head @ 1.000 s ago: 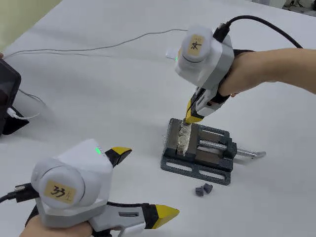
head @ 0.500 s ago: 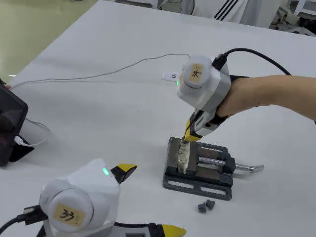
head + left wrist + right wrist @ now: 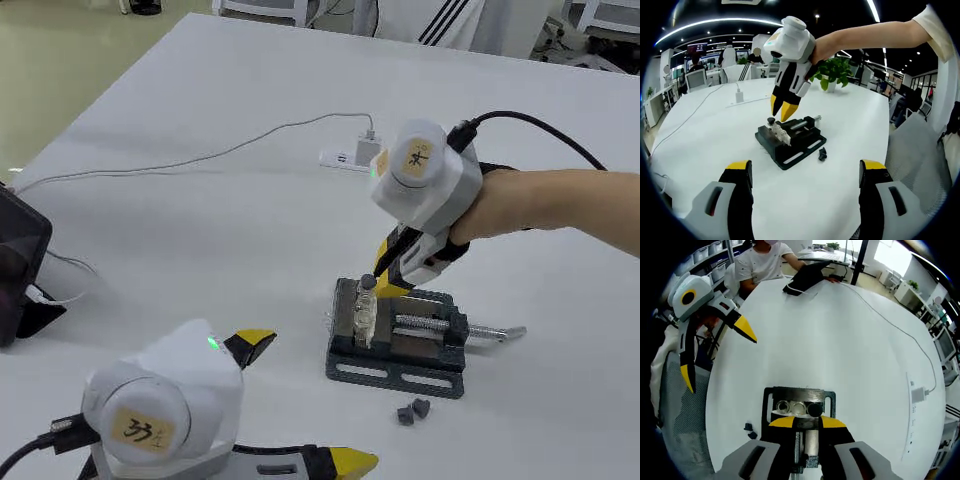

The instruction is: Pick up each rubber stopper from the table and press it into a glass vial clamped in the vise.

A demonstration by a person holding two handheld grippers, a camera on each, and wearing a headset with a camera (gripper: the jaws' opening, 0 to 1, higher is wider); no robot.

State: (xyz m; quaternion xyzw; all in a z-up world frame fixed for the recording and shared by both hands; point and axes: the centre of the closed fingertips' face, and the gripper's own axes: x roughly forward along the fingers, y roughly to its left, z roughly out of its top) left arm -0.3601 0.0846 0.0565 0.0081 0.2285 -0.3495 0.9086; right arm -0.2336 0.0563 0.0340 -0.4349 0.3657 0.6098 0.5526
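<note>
**A:** Which step is in hand now?

**B:** I think it is the moment between two stoppers. The right gripper hangs just above the vise. Its fingers are only a little apart and hold nothing. Directly under its fingertips stands a glass vial with a black stopper sitting in its mouth.

**A:** Are the other vials closed?

**B:** No. In the right gripper view, two open vials stand in the same row, just ahead of the fingertips and beside the closed one.

**A:** And the remaining stoppers?

**B:** Two loose rubber stoppers lie on the table, just beside the base of the vise and well below the right fingers. They touch each other or nearly so.

**A:** What does the left gripper do?

**B:** It waits well apart from the vise, with its fingers wide apart and empty.

**A:** So what does the next move need?

**B:** In my judgement, the right gripper must go down to the pair and pinch only one. The stoppers are small, so the fingers should close on it carefully.
</note>
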